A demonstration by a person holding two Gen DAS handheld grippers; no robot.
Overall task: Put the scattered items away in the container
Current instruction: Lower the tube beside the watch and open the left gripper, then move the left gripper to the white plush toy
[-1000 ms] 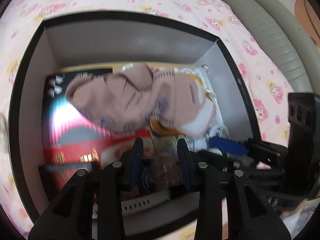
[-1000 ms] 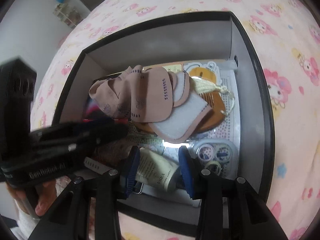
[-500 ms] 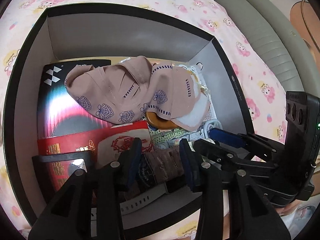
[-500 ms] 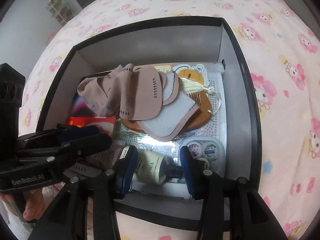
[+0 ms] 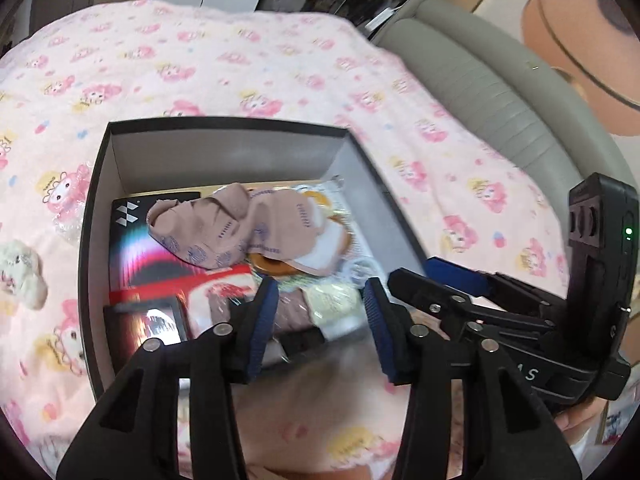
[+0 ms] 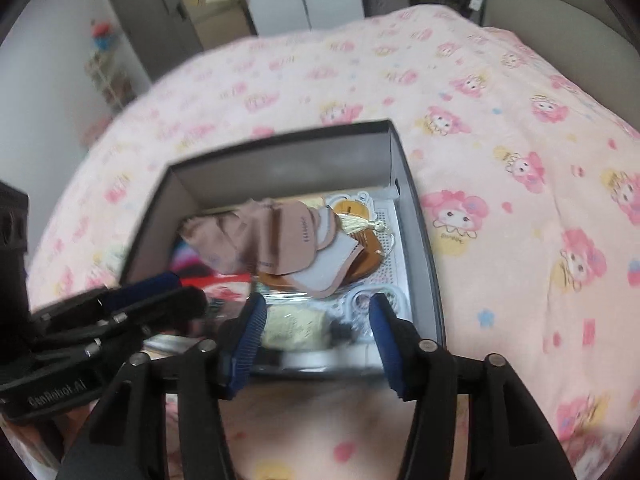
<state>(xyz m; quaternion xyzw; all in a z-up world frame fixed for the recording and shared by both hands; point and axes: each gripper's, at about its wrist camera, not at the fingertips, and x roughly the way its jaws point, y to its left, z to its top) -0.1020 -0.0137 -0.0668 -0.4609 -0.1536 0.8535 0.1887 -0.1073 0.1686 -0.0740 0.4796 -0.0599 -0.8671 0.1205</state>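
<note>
Black box (image 5: 96, 216) now packed; both grippers' fingers (image 5: 262, 320) (image 6: 248, 332) opening, empty, lifted clear; plush (image 5: 20, 276) at 9 o'clock remains.

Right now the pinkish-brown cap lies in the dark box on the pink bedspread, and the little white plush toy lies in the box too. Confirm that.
Not quite. The pinkish-brown cap does lie in the dark box on the pink bedspread, but the little white plush toy is outside it, on the bedspread beside the box's left wall, as the left wrist view shows.
</note>
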